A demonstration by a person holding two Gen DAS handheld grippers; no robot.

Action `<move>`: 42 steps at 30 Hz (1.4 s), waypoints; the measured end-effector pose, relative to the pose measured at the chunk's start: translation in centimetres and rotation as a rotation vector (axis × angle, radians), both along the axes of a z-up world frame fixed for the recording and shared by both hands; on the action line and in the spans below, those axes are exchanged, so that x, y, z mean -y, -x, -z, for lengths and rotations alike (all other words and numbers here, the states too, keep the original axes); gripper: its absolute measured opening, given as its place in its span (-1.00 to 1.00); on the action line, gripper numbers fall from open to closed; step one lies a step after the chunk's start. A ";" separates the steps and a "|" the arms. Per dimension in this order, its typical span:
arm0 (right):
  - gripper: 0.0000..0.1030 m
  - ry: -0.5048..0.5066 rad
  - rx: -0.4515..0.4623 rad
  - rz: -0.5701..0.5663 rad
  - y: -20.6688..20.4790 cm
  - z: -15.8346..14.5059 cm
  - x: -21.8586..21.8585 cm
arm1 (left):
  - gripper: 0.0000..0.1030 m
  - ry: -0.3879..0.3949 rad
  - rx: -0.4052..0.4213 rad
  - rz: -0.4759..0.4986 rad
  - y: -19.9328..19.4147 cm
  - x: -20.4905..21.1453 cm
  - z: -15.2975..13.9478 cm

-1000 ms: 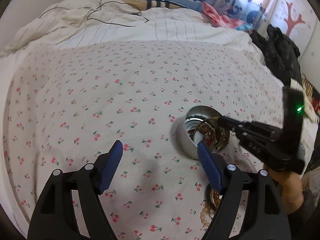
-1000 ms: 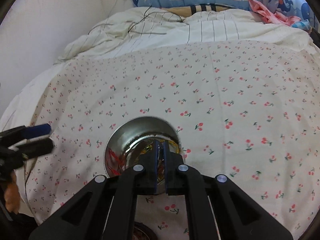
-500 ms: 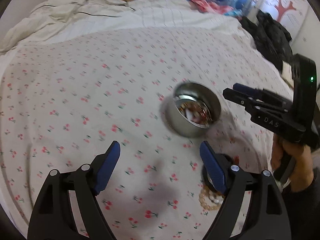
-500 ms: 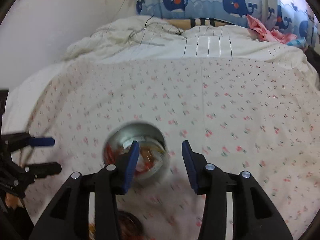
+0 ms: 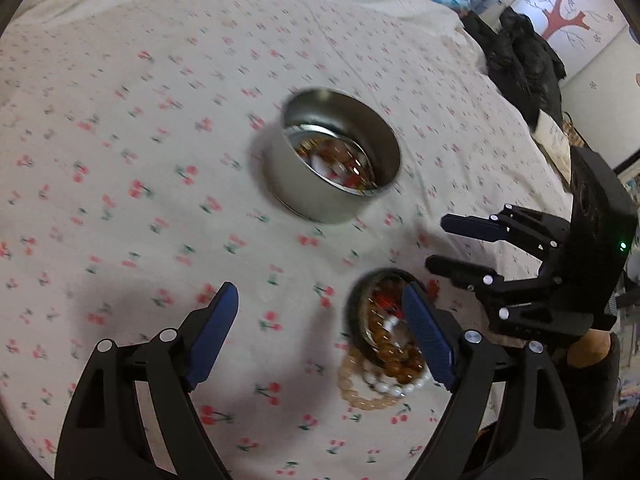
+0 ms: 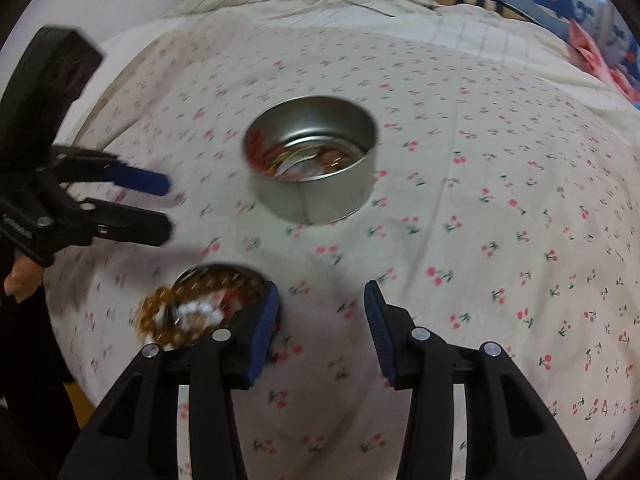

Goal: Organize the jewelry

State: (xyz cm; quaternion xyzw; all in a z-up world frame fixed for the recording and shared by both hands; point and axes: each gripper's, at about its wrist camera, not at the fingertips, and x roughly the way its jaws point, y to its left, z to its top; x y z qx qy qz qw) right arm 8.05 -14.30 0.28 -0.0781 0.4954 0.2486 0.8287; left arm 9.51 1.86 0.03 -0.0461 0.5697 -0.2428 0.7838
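Having pulled back from the metal tin (image 6: pixel 312 160), where its fingers were pinched together inside a second ago, the right gripper (image 6: pixel 322 320) now hangs spread wide and empty above the cherry-print sheet (image 6: pixel 480 200). The left gripper (image 5: pixel 320 332) is also wide apart, holding nothing. Its view shows bead bracelets (image 5: pixel 380 372) spilling over a dark lid (image 5: pixel 356 312); only the right view shows bare sheet stretching rightward
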 end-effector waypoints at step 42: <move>-0.76 -0.370 0.041 0.215 0.1 -2.6 5.4 | 0.60 -0.018 -0.015 -0.026 1.1 0.9 1.5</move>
